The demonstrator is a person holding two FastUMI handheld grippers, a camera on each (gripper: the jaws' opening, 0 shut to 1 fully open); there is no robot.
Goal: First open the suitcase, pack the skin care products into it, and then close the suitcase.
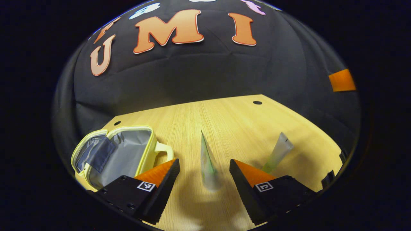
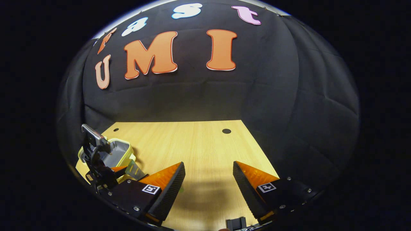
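Note:
The small yellow suitcase (image 1: 128, 150) lies open on the wooden table at the left, showing its grey lining. A pale skin care tube (image 1: 208, 163) stands cap down between the fingers of my left gripper (image 1: 204, 189), which is open, and neither finger touches it. A second tube (image 1: 278, 151) leans on the table to the right, just beyond the right finger. My right gripper (image 2: 208, 189) is open over bare table with nothing between its fingers. In the right gripper view the left gripper (image 2: 96, 160) shows far left, by the suitcase (image 2: 123, 150), with a tube (image 2: 134, 170) beside it.
The wooden table (image 1: 231, 122) has small round holes near its back corners. The black cloth wall closes the back and right side. The table's right edge (image 1: 324, 138) runs close behind the second tube.

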